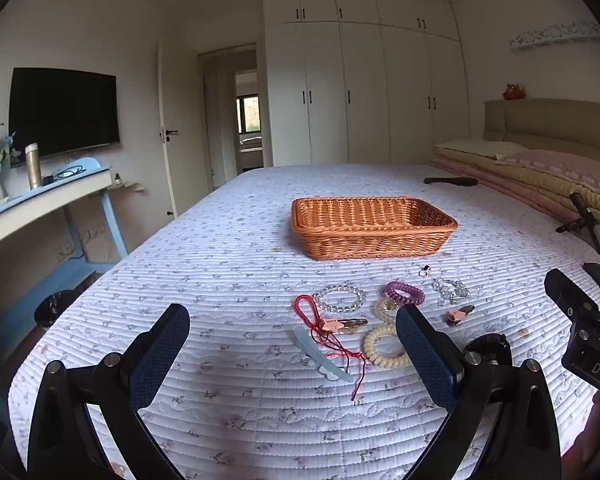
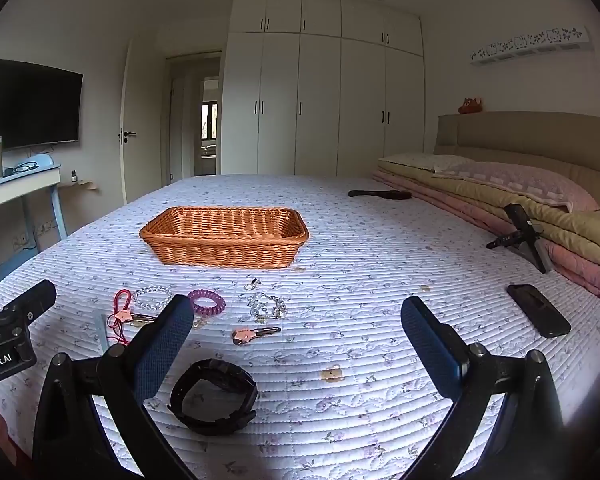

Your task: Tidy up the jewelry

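I have both grippers hovering over the bed, each pointing slightly down at the quilt. My left gripper is released, jaws spread wide with nothing between the pads; my right gripper is likewise spread wide and holds nothing.

Straight ahead of the left gripper, well beyond its fingertips, sits the wicker basket; from the right gripper it lies ahead and to the left. The jewelry is scattered on the quilt between the basket and the grippers. Just past the left gripper's right finger lie a cream spiral hair tie, a purple spiral hair tie and a clear bead bracelet. Between its fingers I see a red cord and a pale blue hair clip. A second crystal bracelet and a pink-tagged clip lie ahead of the right gripper, between its fingers. A black wristwatch rests just beside its left finger. A black phone lies off to its right.
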A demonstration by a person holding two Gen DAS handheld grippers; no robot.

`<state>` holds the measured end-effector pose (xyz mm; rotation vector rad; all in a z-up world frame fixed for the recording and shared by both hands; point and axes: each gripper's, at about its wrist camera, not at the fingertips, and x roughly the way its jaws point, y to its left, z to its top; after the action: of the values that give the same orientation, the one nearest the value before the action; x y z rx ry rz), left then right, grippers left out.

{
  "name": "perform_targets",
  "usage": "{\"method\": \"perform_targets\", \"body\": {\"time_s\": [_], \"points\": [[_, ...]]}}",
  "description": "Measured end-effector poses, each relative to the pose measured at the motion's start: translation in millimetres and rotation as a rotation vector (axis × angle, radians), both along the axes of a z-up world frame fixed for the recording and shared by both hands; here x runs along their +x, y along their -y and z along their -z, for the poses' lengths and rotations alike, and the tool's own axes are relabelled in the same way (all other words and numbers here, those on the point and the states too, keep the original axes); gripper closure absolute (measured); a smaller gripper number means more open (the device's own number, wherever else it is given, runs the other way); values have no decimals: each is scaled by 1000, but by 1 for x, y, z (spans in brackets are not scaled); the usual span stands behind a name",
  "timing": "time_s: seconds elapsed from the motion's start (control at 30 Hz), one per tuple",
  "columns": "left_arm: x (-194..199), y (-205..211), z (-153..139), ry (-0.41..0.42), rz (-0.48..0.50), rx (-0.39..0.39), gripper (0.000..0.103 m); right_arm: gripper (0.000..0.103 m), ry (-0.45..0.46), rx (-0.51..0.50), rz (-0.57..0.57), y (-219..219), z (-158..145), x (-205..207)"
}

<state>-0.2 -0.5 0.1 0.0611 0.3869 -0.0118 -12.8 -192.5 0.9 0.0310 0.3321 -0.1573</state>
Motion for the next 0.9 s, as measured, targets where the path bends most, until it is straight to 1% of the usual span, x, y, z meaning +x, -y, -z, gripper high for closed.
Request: {"method": "perform_targets", "body": {"time_s": [0.57, 0.7, 0.77, 0.9], "points": [[-2, 5, 2, 7, -3, 1, 1, 0, -5, -5, -9, -2, 2, 1], [-5, 6, -1, 8, -4, 0, 1, 0, -6, -6, -11, -1, 2, 1], [0, 4, 4, 6, -2, -3, 1, 0, -5, -9, -10, -2, 2, 0], [0, 2, 4, 9, -1, -2, 1, 0, -4, -10, -11, -3, 3, 0]]}}
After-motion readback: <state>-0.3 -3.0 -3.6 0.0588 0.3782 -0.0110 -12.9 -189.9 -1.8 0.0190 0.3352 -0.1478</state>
